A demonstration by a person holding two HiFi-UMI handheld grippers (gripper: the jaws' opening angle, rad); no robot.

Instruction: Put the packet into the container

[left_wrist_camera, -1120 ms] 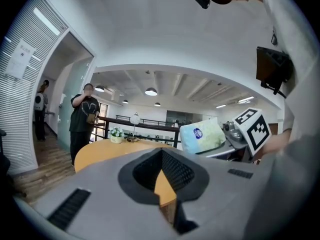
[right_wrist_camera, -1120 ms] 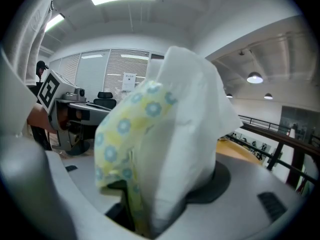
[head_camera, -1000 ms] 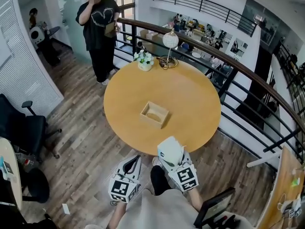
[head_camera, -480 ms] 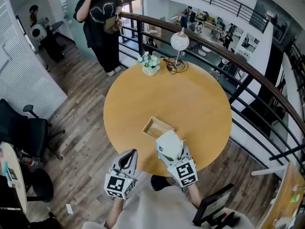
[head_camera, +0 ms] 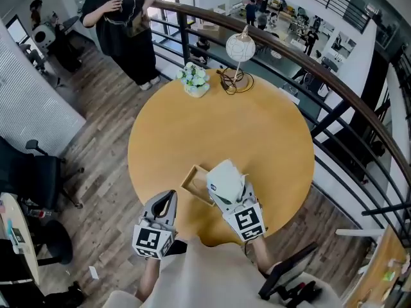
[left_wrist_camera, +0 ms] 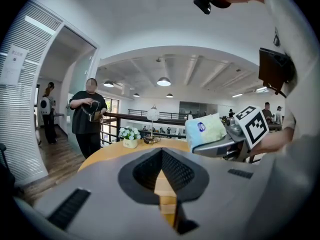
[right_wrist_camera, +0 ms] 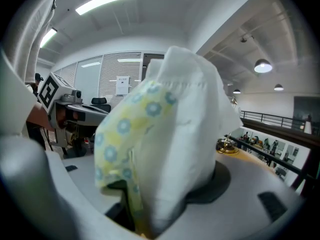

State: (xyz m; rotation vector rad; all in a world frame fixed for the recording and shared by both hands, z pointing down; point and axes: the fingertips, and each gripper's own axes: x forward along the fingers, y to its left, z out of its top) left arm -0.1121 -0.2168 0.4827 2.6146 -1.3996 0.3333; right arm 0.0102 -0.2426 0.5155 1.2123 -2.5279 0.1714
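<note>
You are looking down at a round wooden table (head_camera: 257, 140): the container (head_camera: 191, 178) is sitting near its near edge, a flower pot (head_camera: 194, 80) and lamp (head_camera: 239, 59) are standing at its far edge.

The person wears a loose, pale beige-white top (head_camera: 212, 276), and a small black camera (left_wrist_camera: 202, 2) sits at the head. The left gripper (head_camera: 168, 199) and the right gripper (head_camera: 226, 196) are smooth light-grey moulded shells, each carrying a white cube (head_camera: 149, 241) printed with black square markers. The left shell has a dark, grid-textured hollow (left_wrist_camera: 147, 170) and black slotted vents.
</note>
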